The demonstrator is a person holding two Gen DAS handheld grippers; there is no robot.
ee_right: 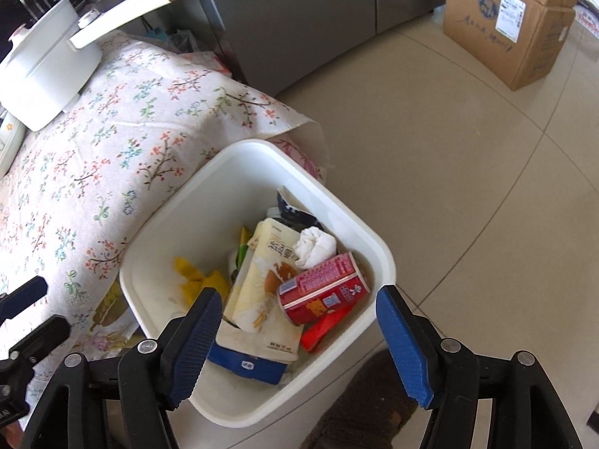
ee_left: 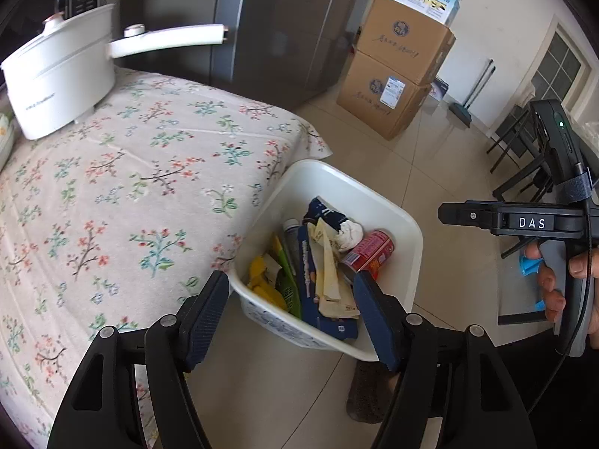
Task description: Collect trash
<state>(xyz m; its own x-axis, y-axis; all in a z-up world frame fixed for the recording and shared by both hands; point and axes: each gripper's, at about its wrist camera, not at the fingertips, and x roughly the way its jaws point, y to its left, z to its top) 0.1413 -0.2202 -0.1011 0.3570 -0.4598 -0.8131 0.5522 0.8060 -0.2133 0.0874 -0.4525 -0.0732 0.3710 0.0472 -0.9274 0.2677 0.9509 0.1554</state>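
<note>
1 white bin [ee_right: 368, 250], trash-filled

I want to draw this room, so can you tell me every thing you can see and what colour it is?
Bin: one, white, on the floor beside the table.
Can: one, red, lying in the bin.
Crumpled tissue: one, white, in the bin above the can.
Snack wrapper: one, cream, in the bin.
Yellow scrap: one, yellow, at the bin's left side.
Blue packet: one, blue, under the cream wrapper.
Tablecloth: one, floral, covering the table.
Electric pot: one, white with a long handle, at the table's far end.
Cardboard boxes: two, brown, stacked on the floor.
Fridge: one, grey, behind the table.
Left gripper: black, open, empty.
Right gripper: black with blue pads, open, empty.
Hand: one, holding the right gripper's handle.
</note>
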